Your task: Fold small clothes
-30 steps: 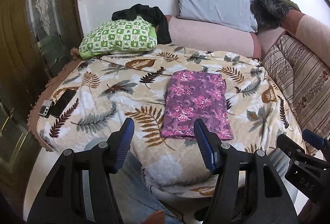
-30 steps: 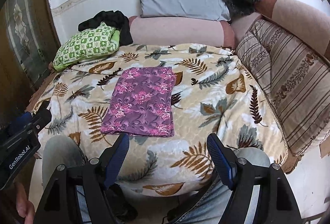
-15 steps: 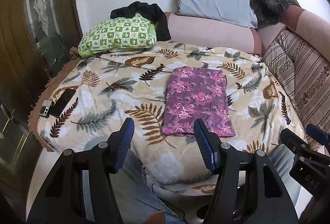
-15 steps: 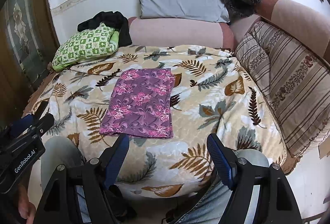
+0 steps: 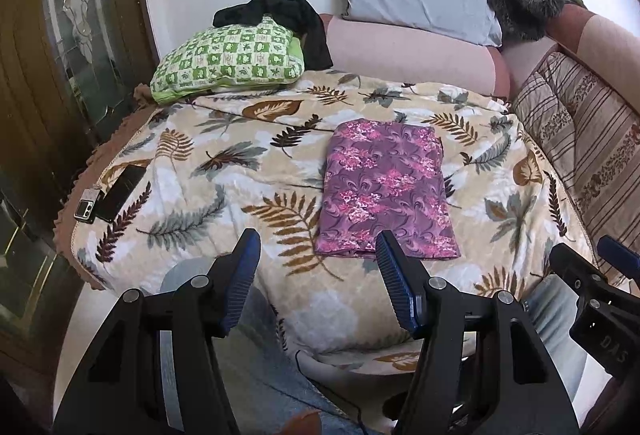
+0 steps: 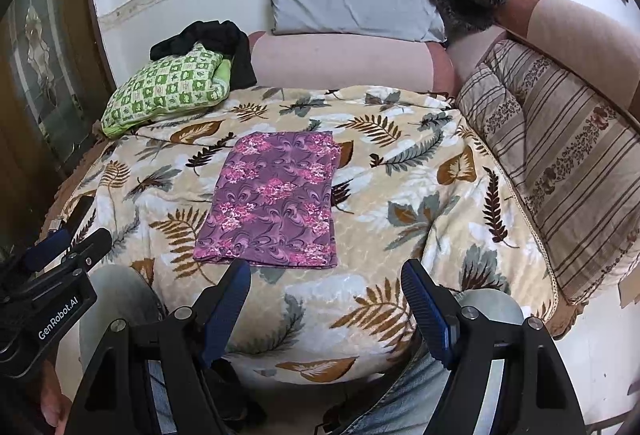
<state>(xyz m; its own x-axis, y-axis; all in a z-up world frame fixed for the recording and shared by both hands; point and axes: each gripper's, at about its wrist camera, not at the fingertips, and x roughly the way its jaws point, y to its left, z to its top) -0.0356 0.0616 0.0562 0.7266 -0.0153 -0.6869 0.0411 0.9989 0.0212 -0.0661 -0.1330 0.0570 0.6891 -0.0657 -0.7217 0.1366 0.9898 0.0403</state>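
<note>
Change: almost none, cloth unmoved | purple floral folded cloth [image 5: 384, 195] flat on leaf-print bed [image 5: 208, 195], just ahead of left hand-held gripper [image 5: 318, 283] and right hand-held gripper [image 6: 326, 309] | both spread, empty | fold looks complete or paused.

Each gripper is made of black plastic. On the left gripper [image 5: 318, 259] and the right gripper [image 6: 326, 289], long blue pads [image 5: 394, 291] with ridges are seen on the fingers. Round silver screws [image 6: 468, 312] are set in the black arms. White letters [image 6: 58, 319] are printed on the side. Light blue jeans [image 5: 260, 355] are worn.
</note>
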